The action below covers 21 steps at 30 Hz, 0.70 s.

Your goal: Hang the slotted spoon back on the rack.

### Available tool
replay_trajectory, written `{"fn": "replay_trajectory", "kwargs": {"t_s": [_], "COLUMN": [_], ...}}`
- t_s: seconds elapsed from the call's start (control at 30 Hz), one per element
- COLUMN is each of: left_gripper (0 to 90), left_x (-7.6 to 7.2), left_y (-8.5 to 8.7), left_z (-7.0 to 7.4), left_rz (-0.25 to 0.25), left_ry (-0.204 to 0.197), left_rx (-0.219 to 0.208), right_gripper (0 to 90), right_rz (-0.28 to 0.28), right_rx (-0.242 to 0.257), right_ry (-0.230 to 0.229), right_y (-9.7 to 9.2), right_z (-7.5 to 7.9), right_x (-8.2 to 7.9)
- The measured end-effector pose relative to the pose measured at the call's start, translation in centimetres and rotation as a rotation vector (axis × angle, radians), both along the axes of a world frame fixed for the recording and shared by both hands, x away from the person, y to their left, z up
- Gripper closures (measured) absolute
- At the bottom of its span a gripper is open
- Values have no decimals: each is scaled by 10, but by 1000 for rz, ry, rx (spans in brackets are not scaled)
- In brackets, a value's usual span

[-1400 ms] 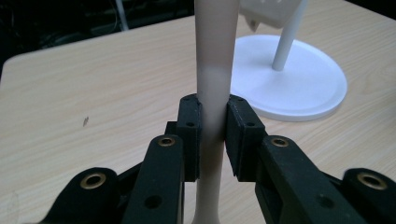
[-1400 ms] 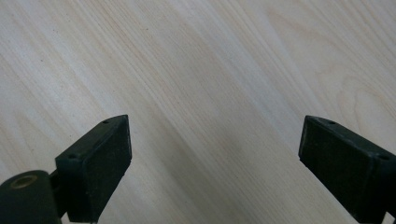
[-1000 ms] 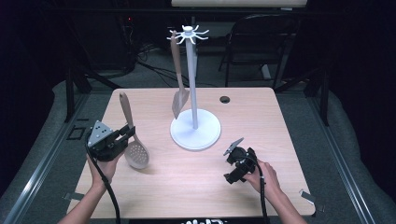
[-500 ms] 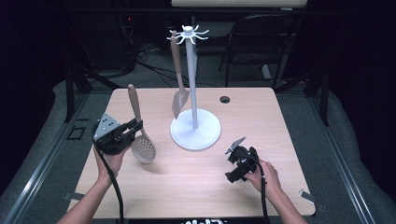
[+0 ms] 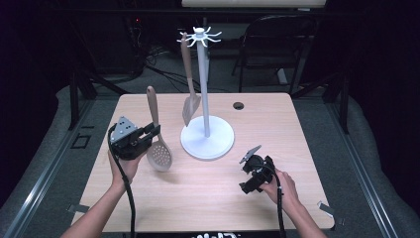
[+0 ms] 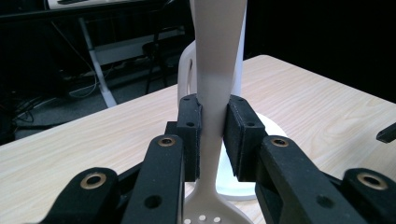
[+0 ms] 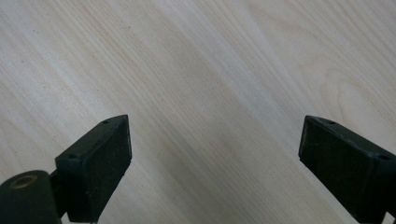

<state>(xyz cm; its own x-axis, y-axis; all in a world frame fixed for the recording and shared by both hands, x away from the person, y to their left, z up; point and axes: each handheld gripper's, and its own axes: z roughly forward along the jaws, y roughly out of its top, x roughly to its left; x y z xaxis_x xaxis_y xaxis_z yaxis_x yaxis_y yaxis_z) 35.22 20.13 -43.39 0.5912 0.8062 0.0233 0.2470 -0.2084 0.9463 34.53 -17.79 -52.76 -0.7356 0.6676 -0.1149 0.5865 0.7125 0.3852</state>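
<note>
A beige slotted spoon (image 5: 157,144) stands nearly upright, perforated bowl down, just left of a white utensil stand (image 5: 206,134). My left gripper (image 5: 152,133) is shut on its handle, and in the left gripper view the two pads (image 6: 189,135) press the handle of the spoon (image 6: 217,70) from both sides. A beige spatula (image 5: 188,84) hangs from one of the stand's top hooks (image 5: 199,35). My right gripper (image 5: 250,171) rests low over the table at the right, jaws wide apart. Bare wood lies between the fingertips of that gripper (image 7: 215,158).
The wooden table (image 5: 208,198) has a small black grommet (image 5: 238,105) near its far edge. A dark chair (image 5: 277,44) and cables sit on the floor behind it. The stand's round base (image 6: 275,135) lies right behind the held spoon.
My left gripper has carried the slotted spoon to the right toward the stand and tipped it more upright, lifting it slightly. The right gripper has stayed where it was.
</note>
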Motion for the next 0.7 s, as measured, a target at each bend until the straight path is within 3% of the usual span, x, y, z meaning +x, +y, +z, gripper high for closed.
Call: {"fn": "replay_trajectory", "kwargs": {"t_s": [0.23, 0.57, 0.7], "left_gripper": [770, 770, 770], "left_x": [7, 20, 26], "left_y": [-11, -31, -37], "left_z": [4, 16, 22], "left_rz": [-16, -44, -51], "left_ry": [4, 4, -1], "left_rx": [11, -3, -10], "right_gripper": [88, 86, 85], "right_rz": [0, -26, -16], "right_rx": [3, 26, 15], "right_ry": [-4, -35, -26], "right_y": [0, -3, -2], "right_z": [1, 5, 4], "right_x": [0, -1, 1]}}
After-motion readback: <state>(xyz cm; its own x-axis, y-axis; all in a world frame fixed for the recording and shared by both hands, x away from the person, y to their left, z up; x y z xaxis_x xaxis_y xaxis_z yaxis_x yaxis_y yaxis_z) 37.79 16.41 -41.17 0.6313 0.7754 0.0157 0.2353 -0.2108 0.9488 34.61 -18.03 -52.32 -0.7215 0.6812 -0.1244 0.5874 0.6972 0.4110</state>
